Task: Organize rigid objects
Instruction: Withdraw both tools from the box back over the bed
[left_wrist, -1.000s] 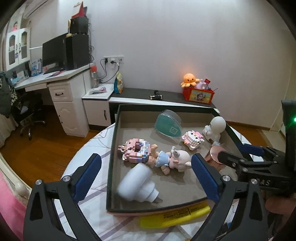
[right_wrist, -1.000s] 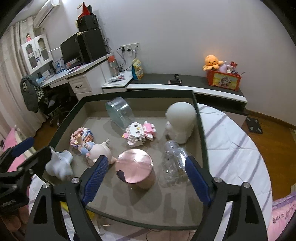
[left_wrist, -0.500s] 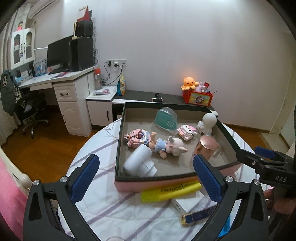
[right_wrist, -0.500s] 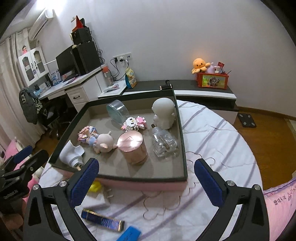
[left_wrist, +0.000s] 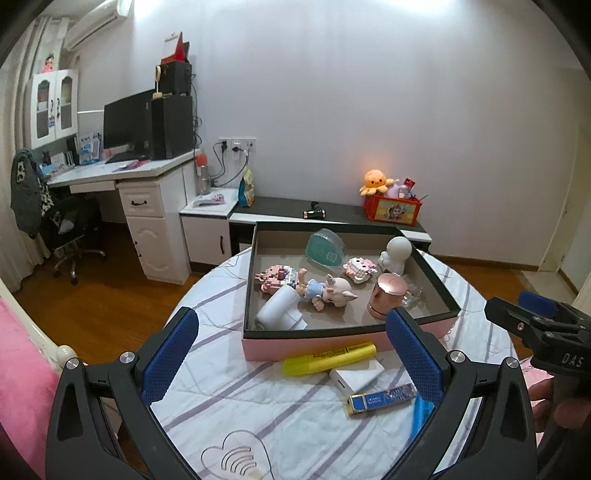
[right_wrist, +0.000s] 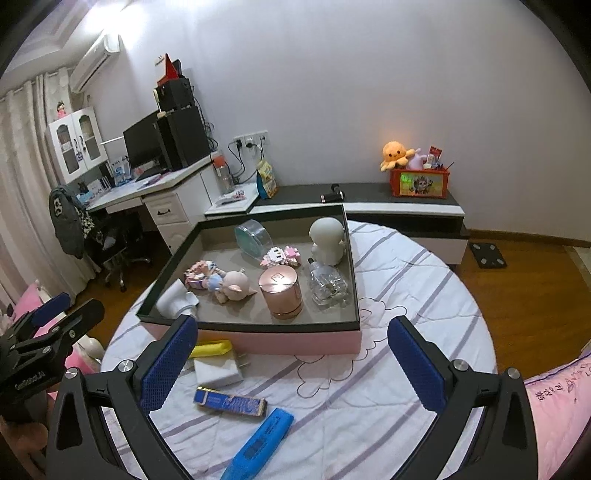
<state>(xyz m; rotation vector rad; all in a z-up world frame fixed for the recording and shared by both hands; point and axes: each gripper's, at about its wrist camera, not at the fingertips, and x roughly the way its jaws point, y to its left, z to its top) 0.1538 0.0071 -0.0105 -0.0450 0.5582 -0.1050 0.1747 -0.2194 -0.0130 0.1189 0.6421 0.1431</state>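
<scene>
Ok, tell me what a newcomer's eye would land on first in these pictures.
First the shallow pink-sided tray in the middle of the round table, crowded with small things: a shiny rose-gold jar near its front, a white figurine at its back right corner, and a pig-headed doll lying on its side. Then the loose items on the striped cloth in front of the tray, a yellow highlighter and a blue highlighter, with both open tools framing the scene.
</scene>
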